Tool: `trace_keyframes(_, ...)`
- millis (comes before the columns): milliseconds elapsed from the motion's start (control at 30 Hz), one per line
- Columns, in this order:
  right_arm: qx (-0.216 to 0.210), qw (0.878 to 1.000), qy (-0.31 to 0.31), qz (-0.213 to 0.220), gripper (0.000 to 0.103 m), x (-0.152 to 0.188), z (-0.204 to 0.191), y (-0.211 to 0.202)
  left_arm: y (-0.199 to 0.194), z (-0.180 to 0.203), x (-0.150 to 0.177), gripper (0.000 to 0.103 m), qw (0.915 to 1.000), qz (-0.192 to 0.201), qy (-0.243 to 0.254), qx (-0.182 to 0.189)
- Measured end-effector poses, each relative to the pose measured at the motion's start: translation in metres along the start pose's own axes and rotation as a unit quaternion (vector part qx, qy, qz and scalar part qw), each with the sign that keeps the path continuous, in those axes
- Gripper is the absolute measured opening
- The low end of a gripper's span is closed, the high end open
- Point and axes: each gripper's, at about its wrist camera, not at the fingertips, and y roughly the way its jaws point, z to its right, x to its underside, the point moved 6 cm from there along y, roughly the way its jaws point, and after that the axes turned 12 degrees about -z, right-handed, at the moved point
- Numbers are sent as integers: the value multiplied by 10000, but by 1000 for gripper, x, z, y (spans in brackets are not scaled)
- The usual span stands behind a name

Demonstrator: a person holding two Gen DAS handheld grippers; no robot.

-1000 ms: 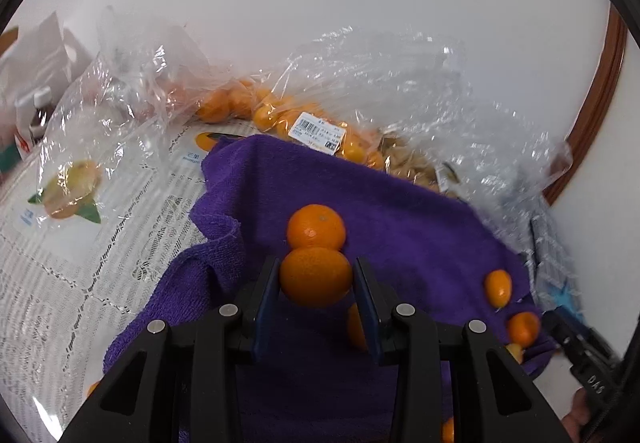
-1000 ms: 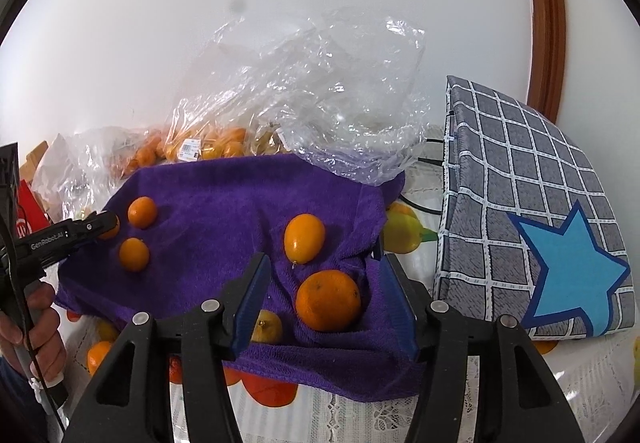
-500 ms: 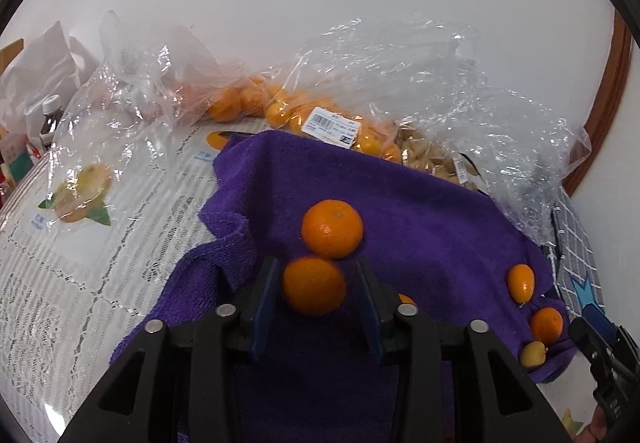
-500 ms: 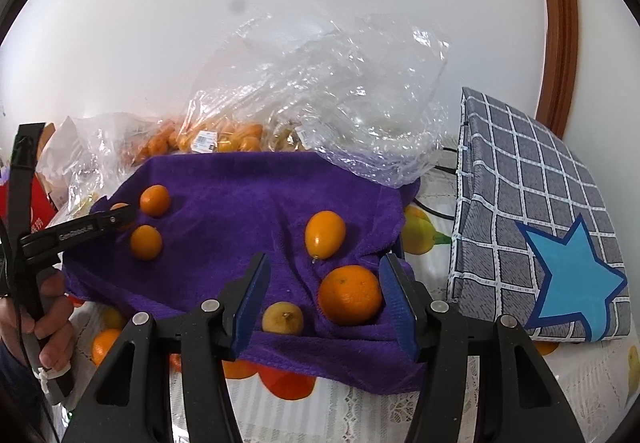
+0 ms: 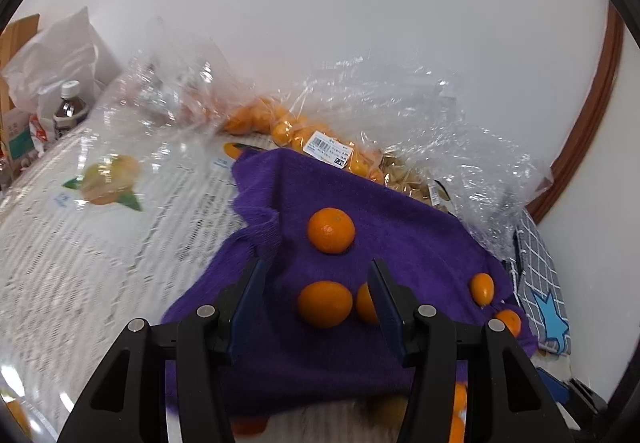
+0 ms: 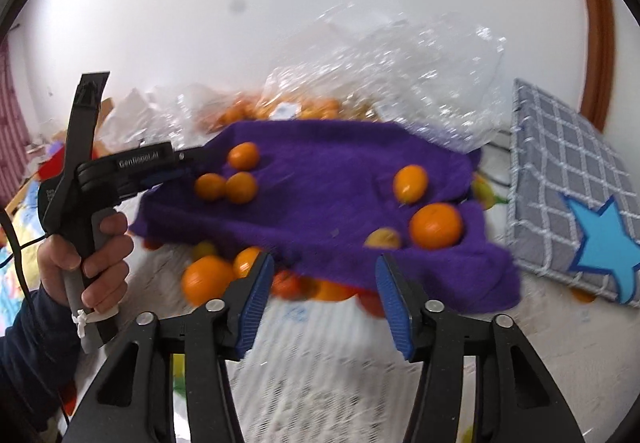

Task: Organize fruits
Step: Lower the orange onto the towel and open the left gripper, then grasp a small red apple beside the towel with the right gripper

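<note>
Mandarins lie loose on the purple towel (image 5: 400, 243): one mandarin (image 5: 324, 304) sits between my left gripper's (image 5: 316, 279) spread fingers, untouched, with a second (image 5: 365, 303) just beside it, partly behind the right finger, and a third (image 5: 331, 230) farther out. An oval kumquat (image 5: 481, 288) rests near the towel's right edge. My right gripper (image 6: 324, 275) is apart too, holding nothing, above the lace tablecloth (image 6: 320, 363); a larger orange (image 6: 436, 225) sits in a towel fold ahead. More fruit fills the clear plastic bags (image 5: 360, 131) behind. A checked cushion (image 6: 568, 195) lies right.
</note>
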Motion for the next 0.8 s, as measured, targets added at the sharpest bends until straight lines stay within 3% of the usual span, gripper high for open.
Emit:
trace_keyframes(233,-286,9986,-135,-420,40,3,-9,23,-41,-20,33,51,9999,137,-39,-33)
trace_keyframes(600,-538,9957,-114,-748,36,2,-7,46,-41,-27,49,51,9998,-56,-13,-198)
trace_keyframes(800,-612,9945,-133,-845,22,3,-10,53,-41,-22,51,51,9998,-57,108,-166)
